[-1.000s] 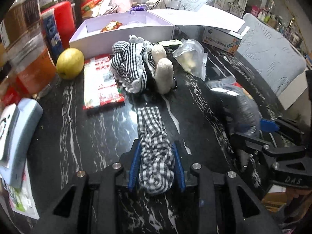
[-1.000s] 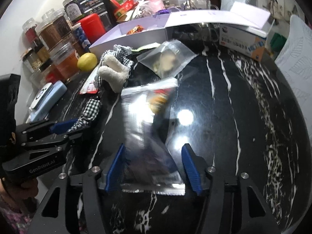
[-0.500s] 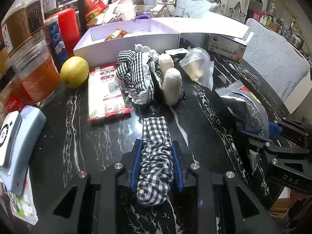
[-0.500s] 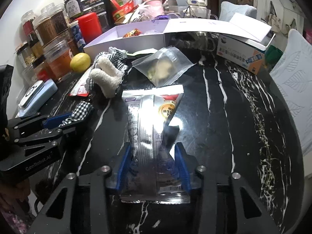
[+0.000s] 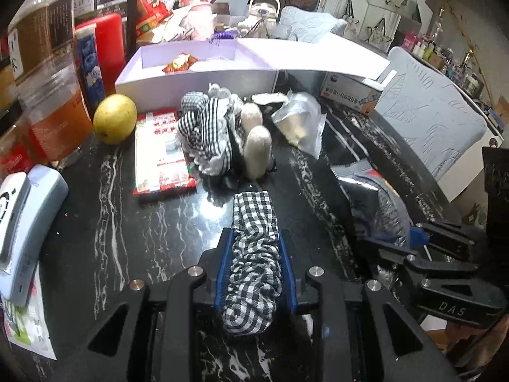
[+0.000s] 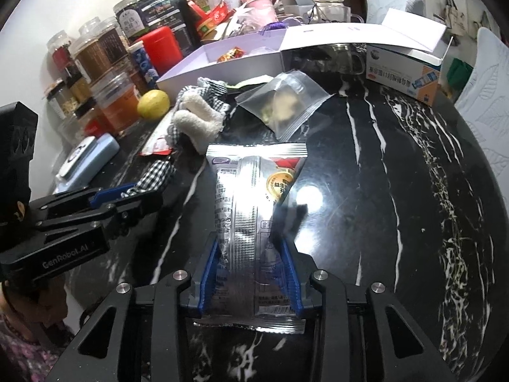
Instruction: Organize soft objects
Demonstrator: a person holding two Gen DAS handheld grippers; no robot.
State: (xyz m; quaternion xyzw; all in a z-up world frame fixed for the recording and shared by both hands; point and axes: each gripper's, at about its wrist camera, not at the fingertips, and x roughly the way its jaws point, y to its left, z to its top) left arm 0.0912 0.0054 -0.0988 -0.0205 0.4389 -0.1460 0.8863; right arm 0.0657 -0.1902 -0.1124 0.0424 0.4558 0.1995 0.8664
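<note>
My left gripper point(image 5: 255, 235) is shut on a black-and-white checked cloth point(image 5: 253, 210), which bunches between the blue pads and lies forward on the black marble table point(image 5: 127, 222). In the right wrist view my right gripper point(image 6: 249, 245) has its jaws closing on a silver foil packet point(image 6: 251, 184), and both pads press its sides. The packet sticks out ahead of the fingers. Each gripper shows in the other's view: the left gripper point(image 6: 127, 191) at the left, the right gripper point(image 5: 413, 238) at the right. A heap of checked fabric and white fluffy socks point(image 5: 219, 133) lies further back.
An open lavender box point(image 5: 197, 79) stands behind the heap, with a snack inside. Nearby lie a clear zip bag point(image 5: 299, 121), a yellow lemon point(image 5: 114, 122) and a flat red packet point(image 5: 160, 152). Jars and bottles point(image 6: 105, 63) crowd the left edge. A white cushioned chair point(image 5: 429, 121) stands at the right.
The right gripper's jaws have closed in from wide apart onto the silver packet. The left gripper has squeezed the checked cloth a little tighter. Both hands have stayed in place.
</note>
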